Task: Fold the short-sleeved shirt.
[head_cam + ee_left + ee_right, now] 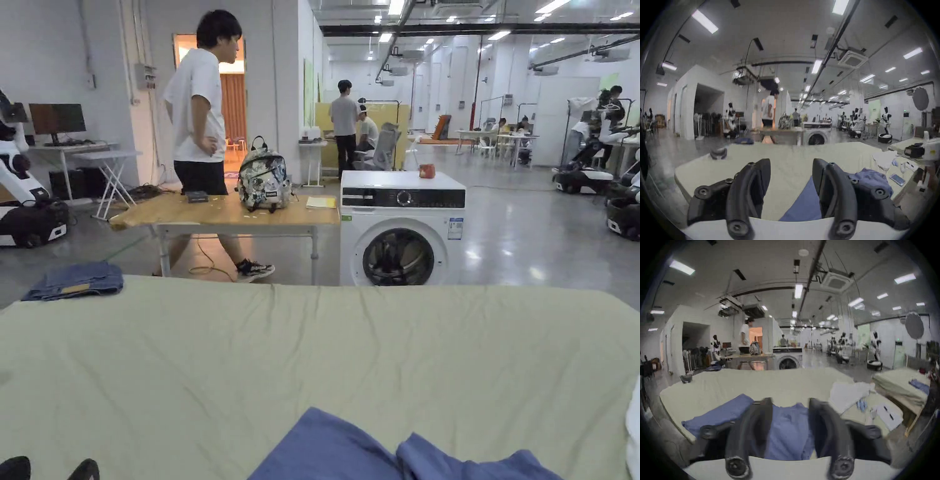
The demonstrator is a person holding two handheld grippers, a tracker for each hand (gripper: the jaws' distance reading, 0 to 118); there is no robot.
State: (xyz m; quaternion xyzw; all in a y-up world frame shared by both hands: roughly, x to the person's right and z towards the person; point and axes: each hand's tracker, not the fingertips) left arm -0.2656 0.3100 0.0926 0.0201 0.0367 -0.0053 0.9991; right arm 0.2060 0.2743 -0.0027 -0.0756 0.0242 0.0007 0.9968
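A blue short-sleeved shirt (387,453) lies crumpled at the near edge of the table's pale green sheet (312,350). My left gripper (791,162) is open, hovering over the shirt's left part (802,203), with nothing between its jaws. Its dark jaw tips peek in at the bottom left of the head view, where the left gripper (50,472) sits left of the shirt. My right gripper (790,402) is open too, just above the middle of the shirt (786,426), with blue cloth seen through the gap.
A white garment (849,392) lies to the shirt's right, with a phone (897,179) beyond. Folded jeans (75,279) rest at the far left corner. Past the table stand a person (200,125), a wooden table (225,215) and a washing machine (400,231).
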